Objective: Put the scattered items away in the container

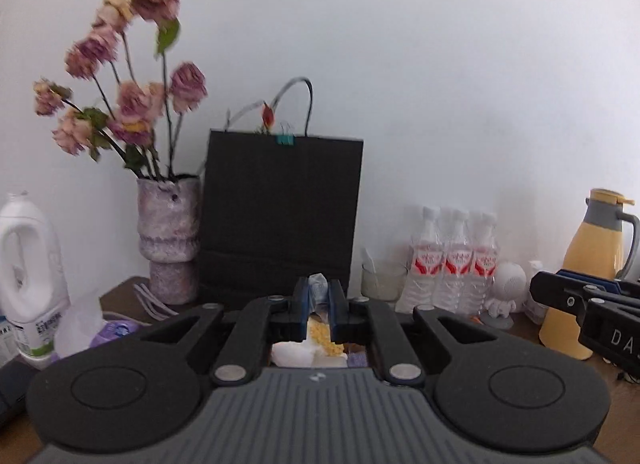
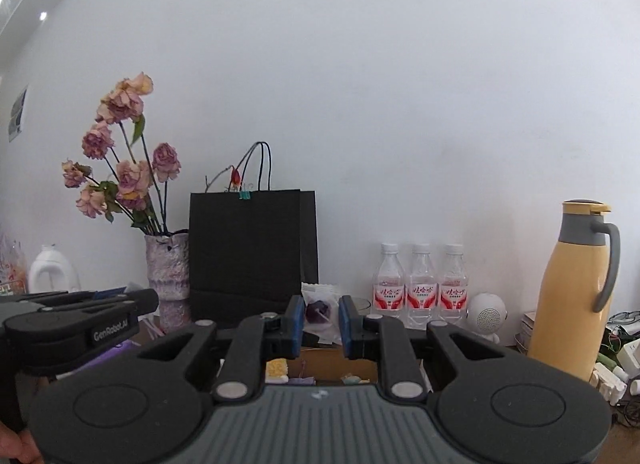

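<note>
My left gripper is shut on a small crumpled clear wrapper with blue print, held up in front of the black bag. My right gripper is shut on a clear packet with a purple sweet inside. Below both lies an open brown cardboard box with a yellow spongy piece and other small items in it. In the left wrist view that yellow piece and a white lump show under the fingers. Each gripper also appears in the other's view: the right gripper, the left gripper.
Against the white wall stand a black paper bag, a vase of dried roses, three water bottles, a white round figure and a yellow jug. A white detergent bottle and a glass cup stand nearby.
</note>
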